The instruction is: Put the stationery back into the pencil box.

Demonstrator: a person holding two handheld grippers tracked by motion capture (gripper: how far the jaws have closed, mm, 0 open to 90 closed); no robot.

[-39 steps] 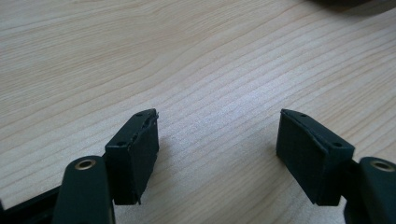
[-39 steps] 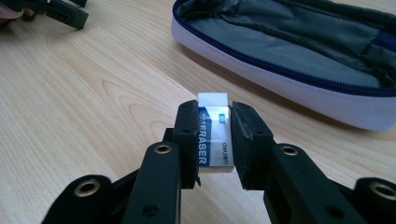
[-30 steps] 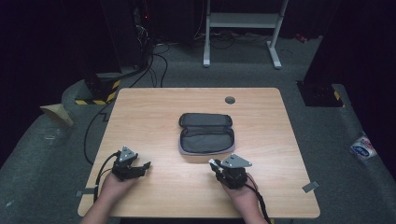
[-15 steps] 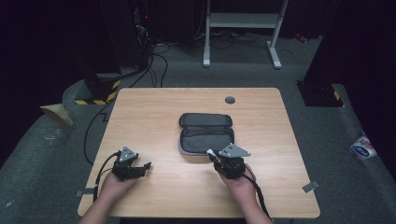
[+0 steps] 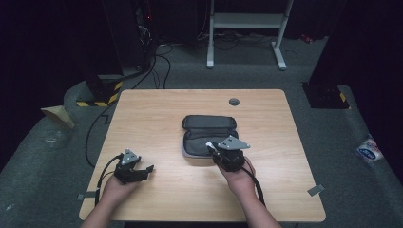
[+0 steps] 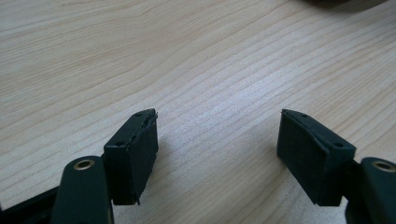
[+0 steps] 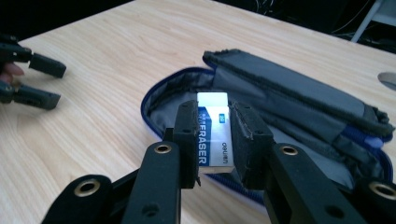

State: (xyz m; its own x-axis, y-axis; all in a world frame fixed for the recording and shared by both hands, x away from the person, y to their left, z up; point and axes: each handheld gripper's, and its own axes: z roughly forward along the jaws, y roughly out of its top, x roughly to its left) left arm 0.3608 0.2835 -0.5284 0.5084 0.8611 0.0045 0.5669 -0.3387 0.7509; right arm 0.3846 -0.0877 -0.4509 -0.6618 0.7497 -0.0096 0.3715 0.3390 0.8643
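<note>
A: What colour is the table, centre of the high view?

B: Pale wood with fine grain lines. The pencil case at the right of the right gripper view is dark grey outside, lighter grey lining, blue zip edge.

A: And the eraser at centre there?

B: White, with a blue sleeve lettered in white. Both the right gripper and the left gripper have black jaws.

A: The floor?

B: Grey carpet; a yellow-and-black striped strip at upper left.

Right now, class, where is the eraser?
In the right gripper view, the eraser is clamped between the right tongs, held just above the open pencil case near its left end.
</note>
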